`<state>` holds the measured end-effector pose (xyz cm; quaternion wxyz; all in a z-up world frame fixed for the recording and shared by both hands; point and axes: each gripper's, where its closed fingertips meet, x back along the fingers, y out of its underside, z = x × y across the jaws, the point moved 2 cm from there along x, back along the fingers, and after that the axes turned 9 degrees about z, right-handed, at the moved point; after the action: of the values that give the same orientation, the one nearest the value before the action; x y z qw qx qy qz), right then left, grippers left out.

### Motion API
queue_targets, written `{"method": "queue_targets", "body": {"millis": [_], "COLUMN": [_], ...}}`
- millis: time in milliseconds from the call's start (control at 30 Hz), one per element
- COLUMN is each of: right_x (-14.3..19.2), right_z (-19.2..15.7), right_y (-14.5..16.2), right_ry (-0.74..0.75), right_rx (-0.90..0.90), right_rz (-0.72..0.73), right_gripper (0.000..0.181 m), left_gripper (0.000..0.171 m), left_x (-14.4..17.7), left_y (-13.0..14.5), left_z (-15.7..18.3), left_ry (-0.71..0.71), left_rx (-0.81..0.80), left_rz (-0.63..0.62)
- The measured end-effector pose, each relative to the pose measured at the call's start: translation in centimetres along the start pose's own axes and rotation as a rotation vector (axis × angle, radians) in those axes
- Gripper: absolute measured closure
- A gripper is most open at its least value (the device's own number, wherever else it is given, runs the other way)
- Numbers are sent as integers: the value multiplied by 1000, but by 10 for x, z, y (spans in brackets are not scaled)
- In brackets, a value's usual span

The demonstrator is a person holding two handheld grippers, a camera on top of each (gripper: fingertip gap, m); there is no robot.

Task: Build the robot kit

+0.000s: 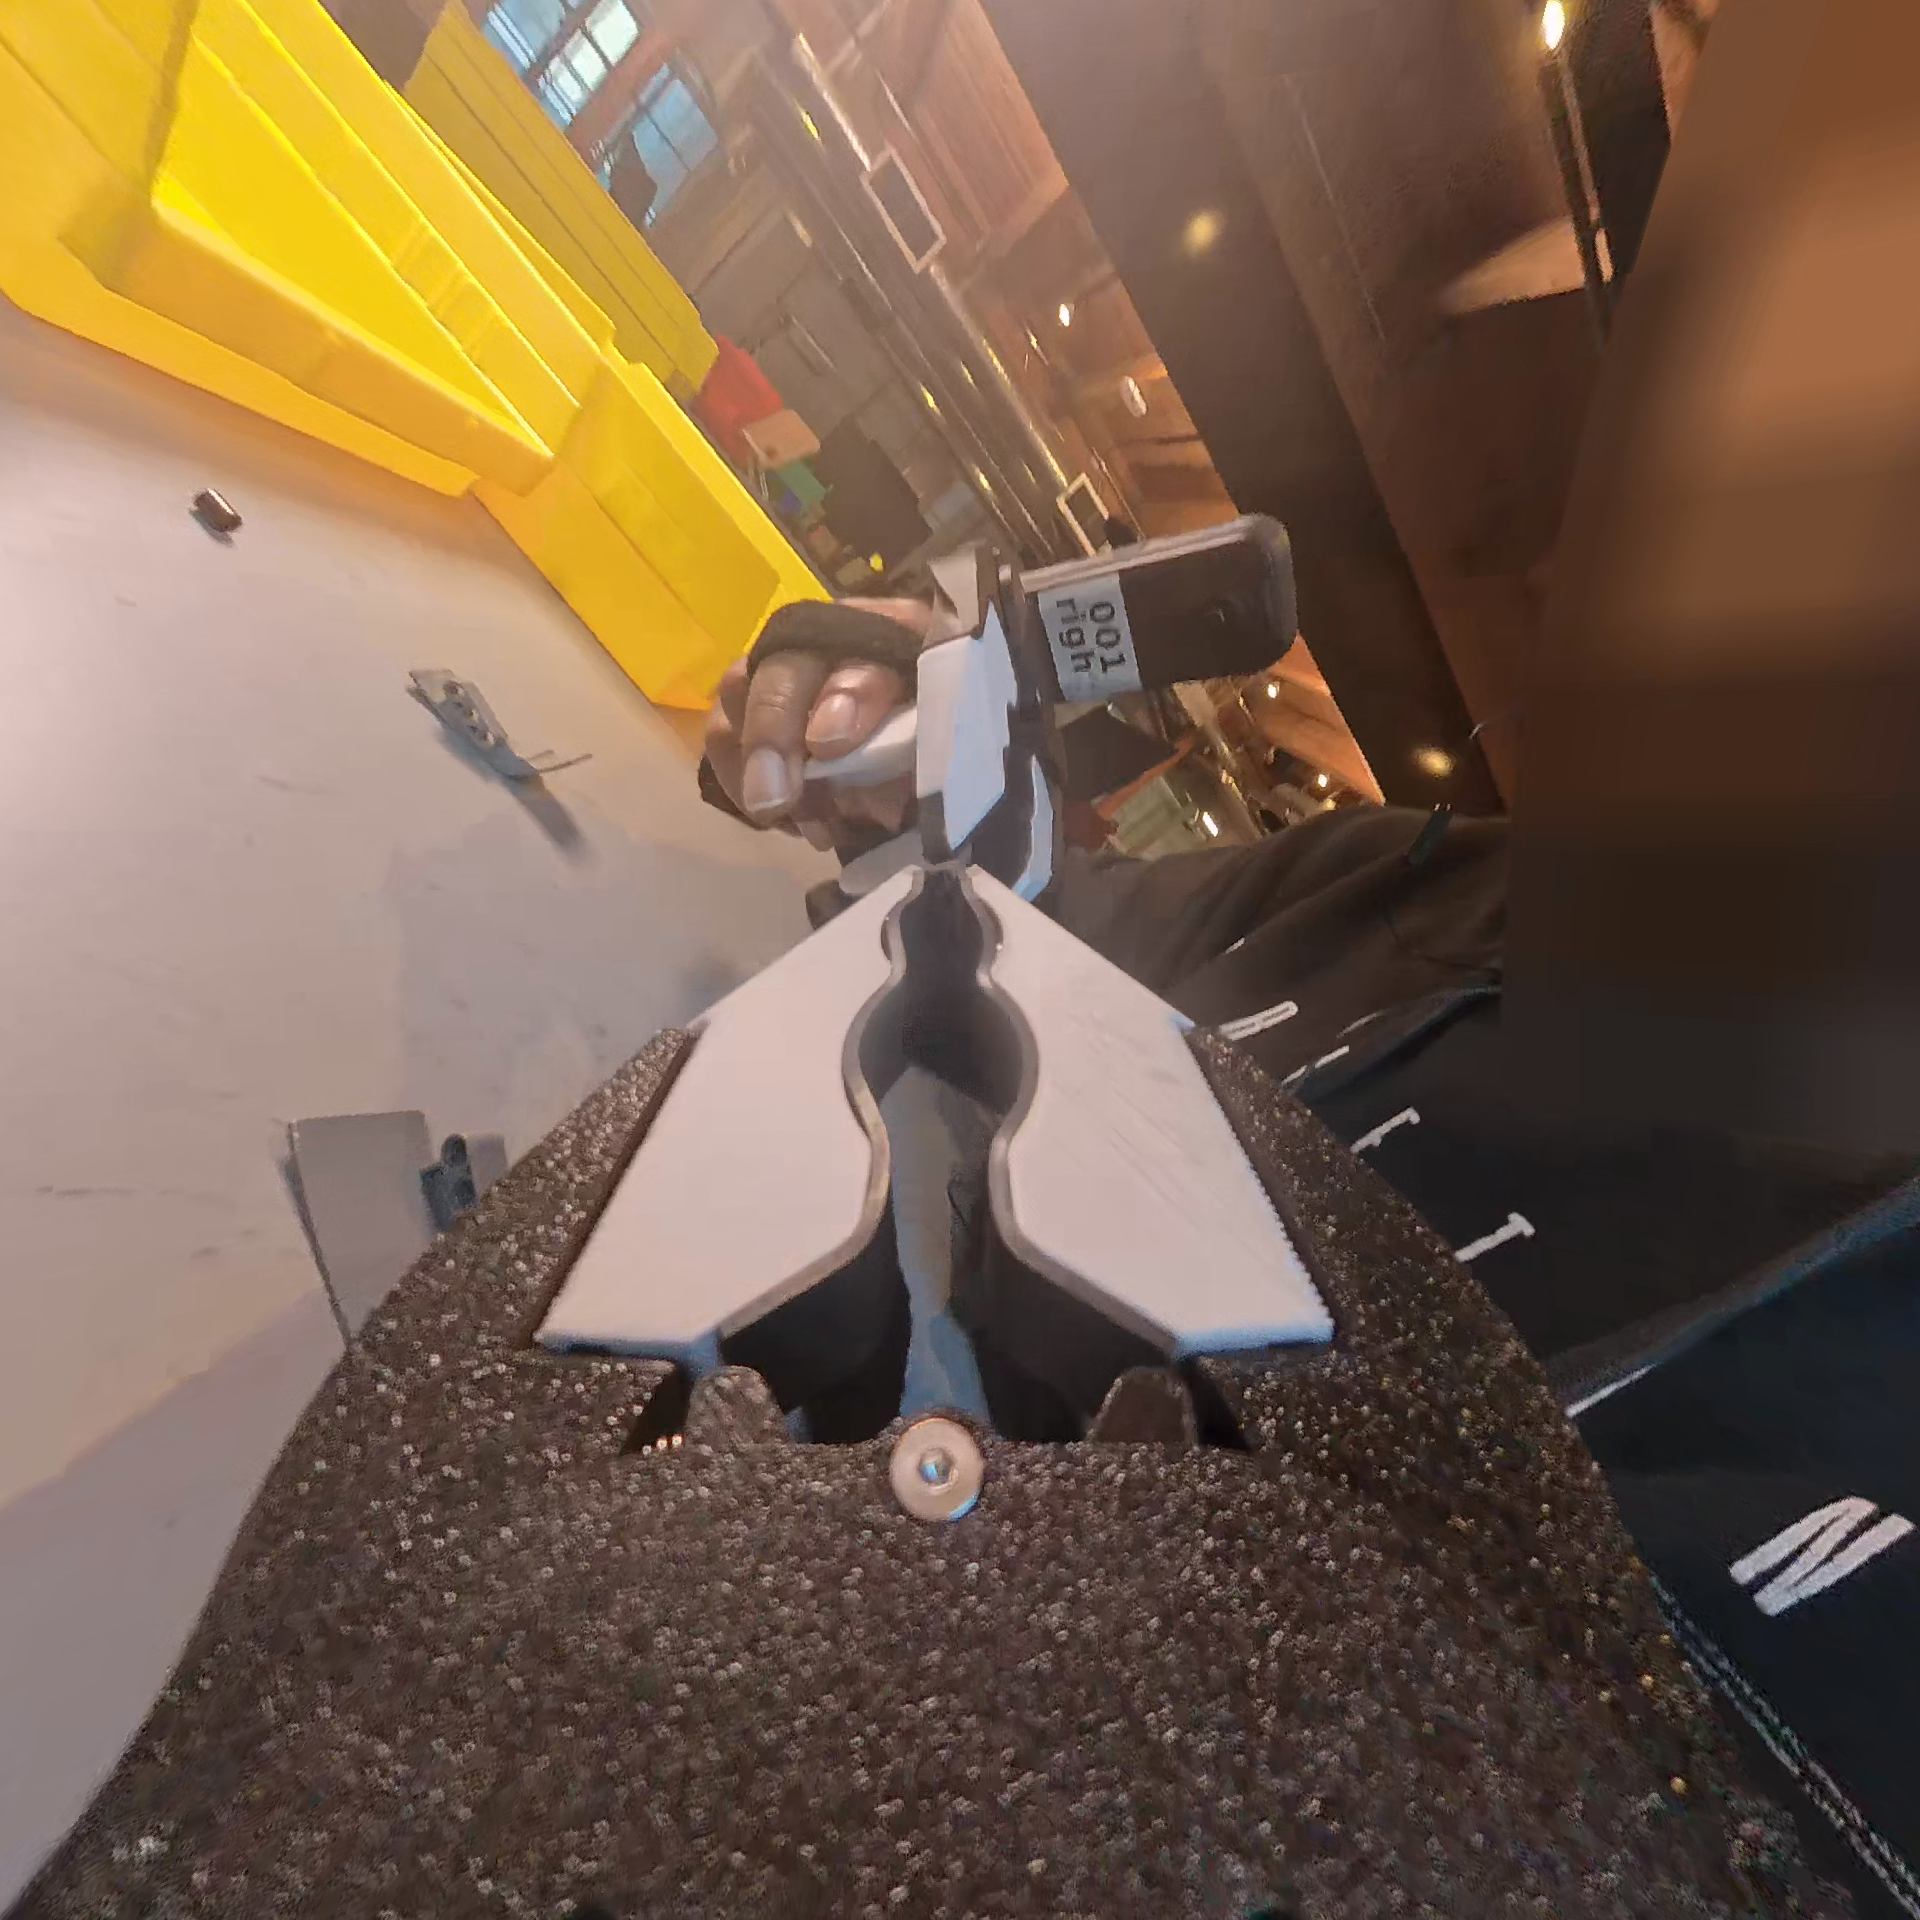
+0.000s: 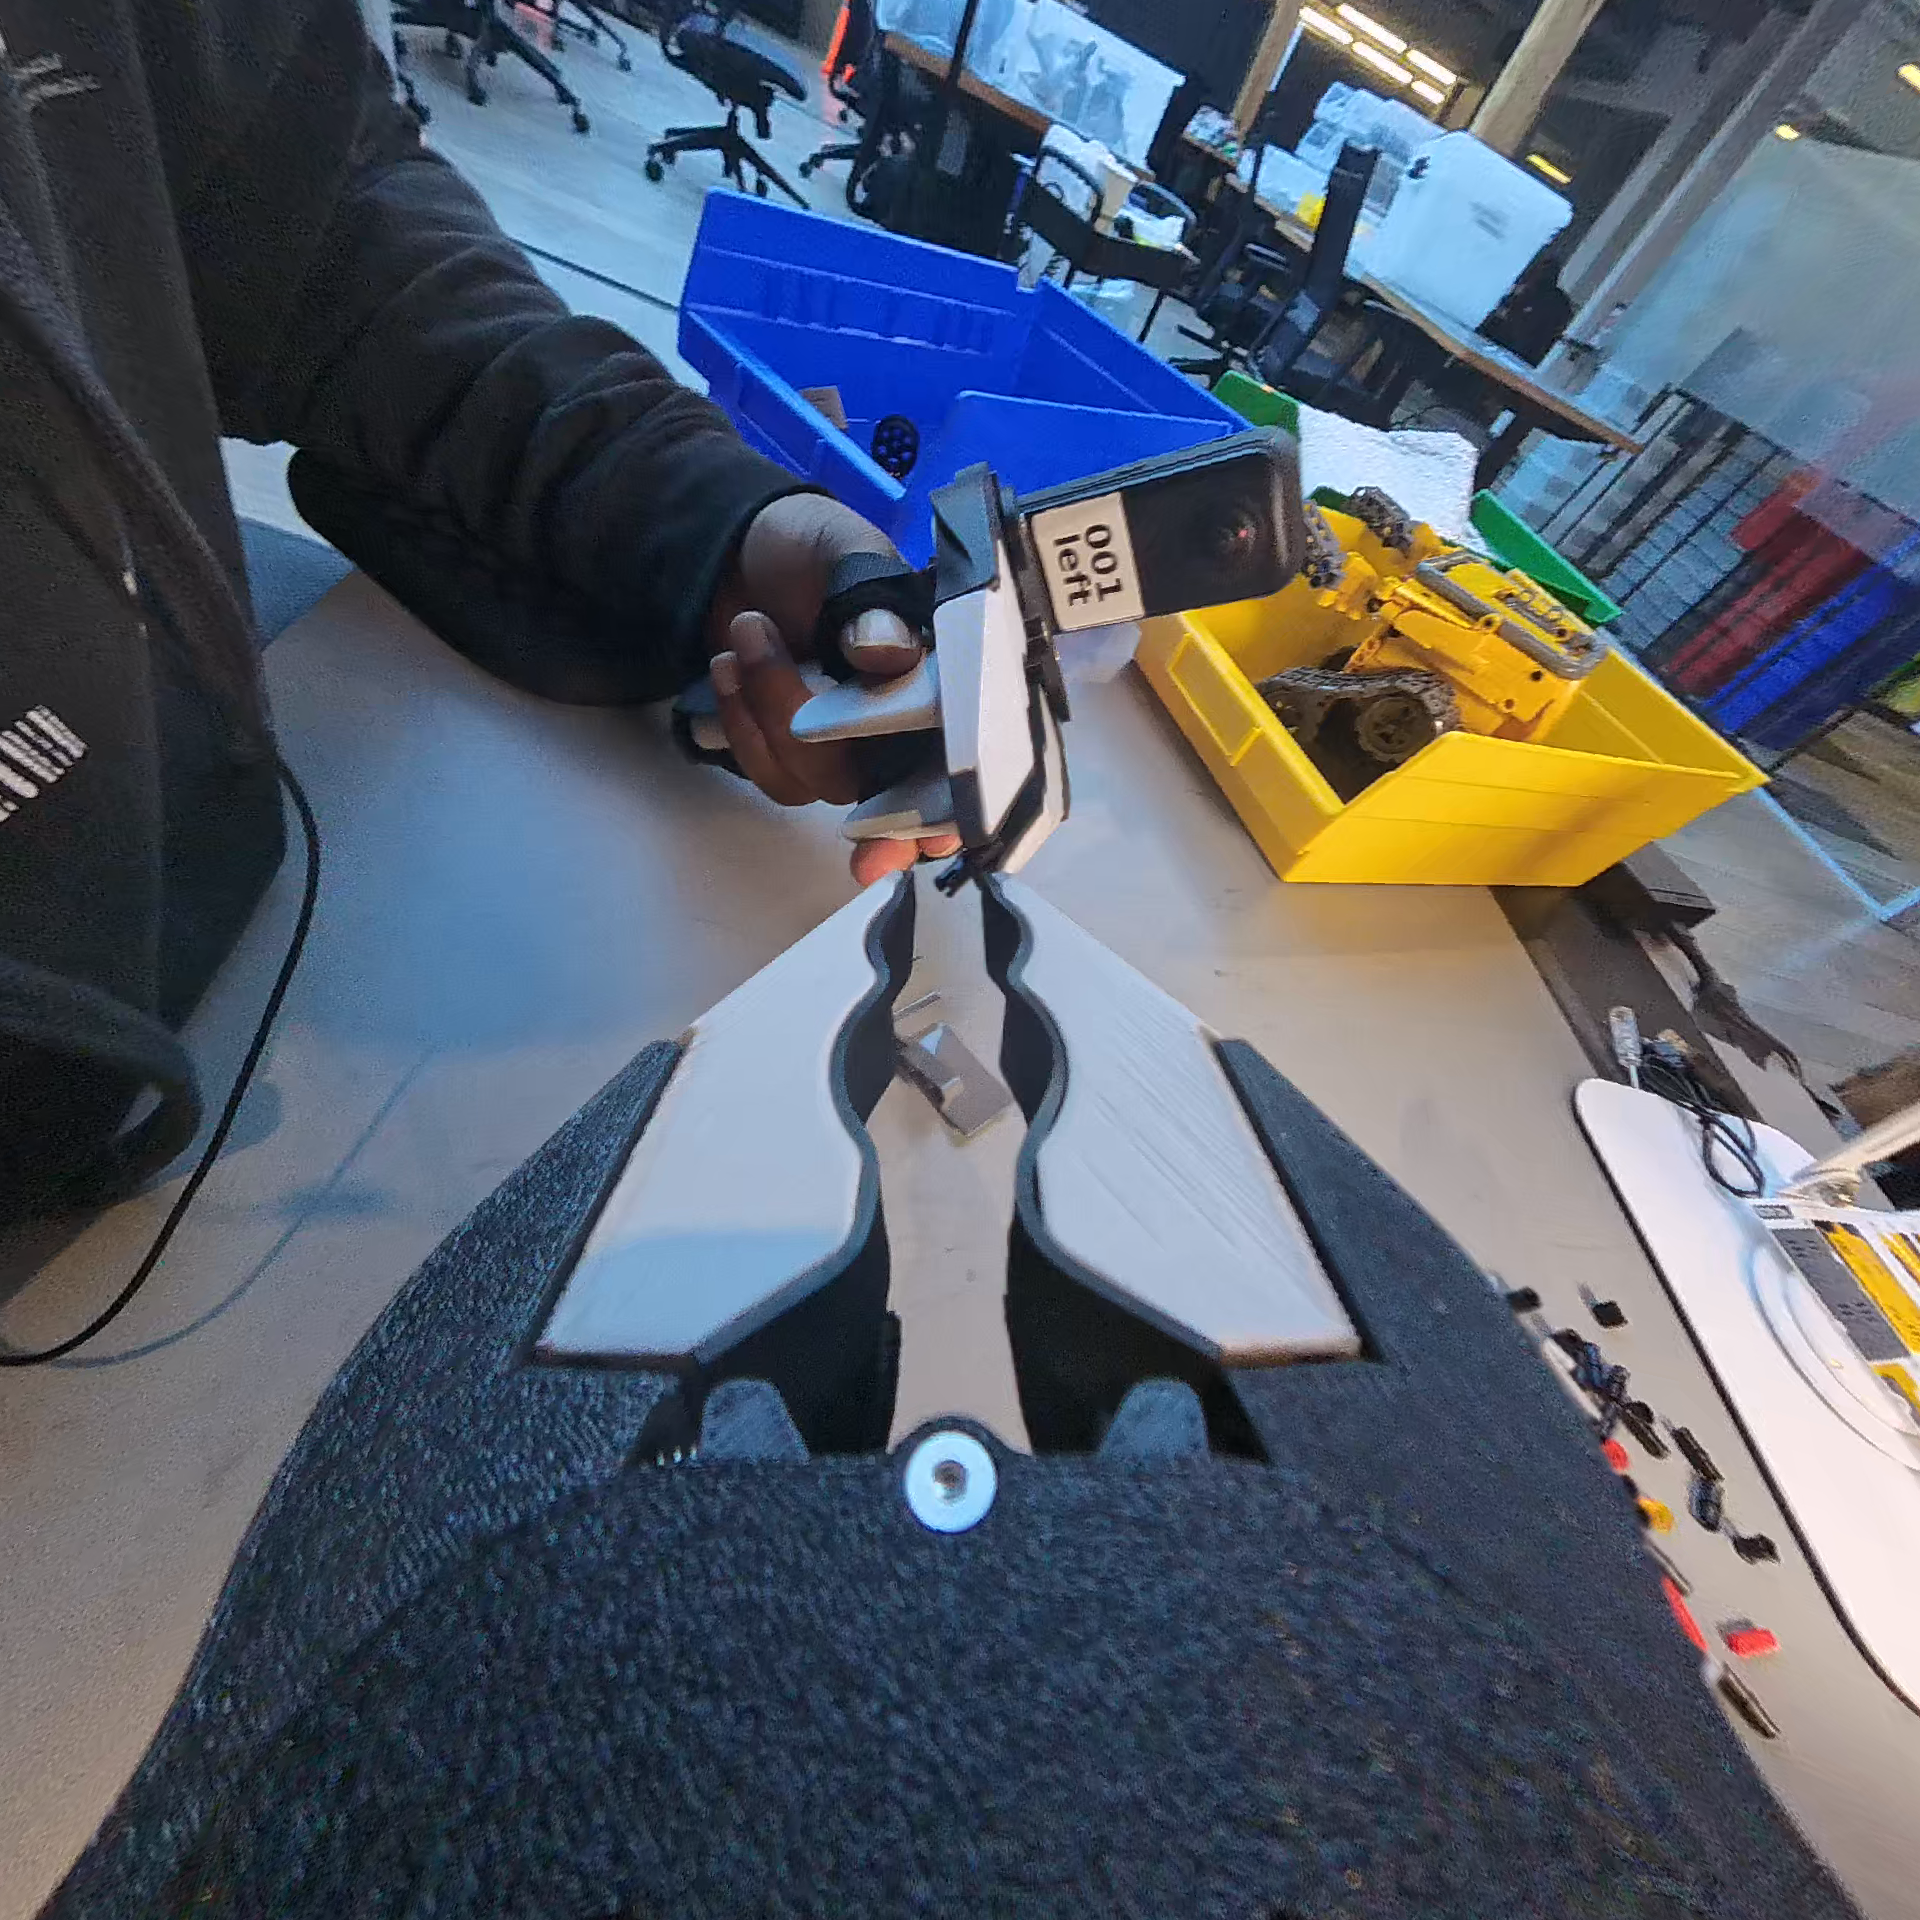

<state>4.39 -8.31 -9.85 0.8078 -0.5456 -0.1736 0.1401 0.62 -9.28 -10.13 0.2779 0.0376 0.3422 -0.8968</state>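
Now both grippers meet tip to tip above the table (image 2: 520, 935).
Left gripper (image 1: 940, 878) nearly closed, perhaps pinching a small dark piece (image 1: 943, 864); right gripper (image 2: 948, 883) slightly parted, empty.

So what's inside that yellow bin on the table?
In the yellow bin sits a yellow toy-brick tracked vehicle with dark tracks and grey bars. The bin's near wall and the left gripper's camera hide whatever lies underneath.

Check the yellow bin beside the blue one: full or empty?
Not empty: the yellow bin holds a yellow tracked toy vehicle, with room left around it.

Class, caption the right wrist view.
Two grippers meet tip to tip above a grey table, blue bin and yellow bin behind.
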Motion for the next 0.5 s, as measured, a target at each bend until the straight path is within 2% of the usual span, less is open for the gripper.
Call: {"method": "queue_targets", "body": {"millis": [233, 500], "right_x": [-5, -7], "right_z": [25, 35], "right_y": [-2, -8], "right_ry": [210, 293], "right_rx": [64, 92], "right_rz": [9, 30], "right_gripper": [164, 174], "left_gripper": [168, 168], "left_x": [2, 0], "left_y": [-28, -31], "left_z": [-3, -2], "left_ry": [20, 34], "left_rx": [87, 118], "left_rz": [224, 277]}}
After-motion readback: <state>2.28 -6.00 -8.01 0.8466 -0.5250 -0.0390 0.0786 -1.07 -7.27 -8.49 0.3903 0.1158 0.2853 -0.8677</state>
